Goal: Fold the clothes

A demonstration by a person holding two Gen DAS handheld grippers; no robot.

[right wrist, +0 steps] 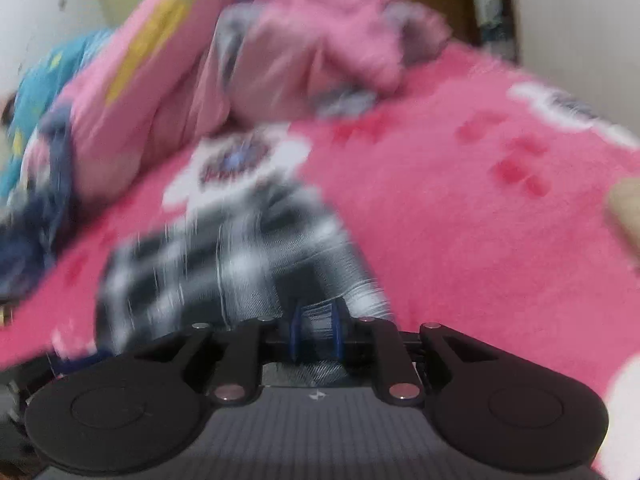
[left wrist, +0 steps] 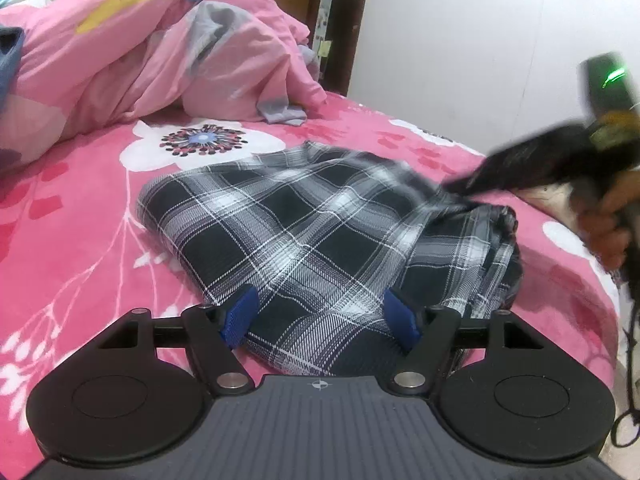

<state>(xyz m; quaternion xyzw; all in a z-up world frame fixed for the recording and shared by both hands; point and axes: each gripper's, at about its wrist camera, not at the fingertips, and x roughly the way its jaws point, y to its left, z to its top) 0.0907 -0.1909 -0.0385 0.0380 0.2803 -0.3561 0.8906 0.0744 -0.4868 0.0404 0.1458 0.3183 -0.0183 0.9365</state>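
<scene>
A black-and-white plaid garment point(left wrist: 316, 236) lies folded on the pink flowered bedspread point(left wrist: 80, 220). My left gripper point(left wrist: 322, 314) stands open at the garment's near edge, its blue pads point(left wrist: 242, 314) on either side of the cloth. In the left wrist view my right gripper point(left wrist: 464, 186), blurred and held by a hand point(left wrist: 608, 228), pinches the garment's right side. The right wrist view is blurred: my right gripper point(right wrist: 316, 334) is shut on a bunch of the plaid garment point(right wrist: 224, 264) between its blue pads.
A crumpled pink duvet point(left wrist: 160, 48) is heaped at the head of the bed, with blue cloth point(right wrist: 40, 92) beside it. A white wall point(left wrist: 480, 32) and a dark doorway point(left wrist: 344, 32) stand behind. The bed's edge point(left wrist: 608, 320) drops off at the right.
</scene>
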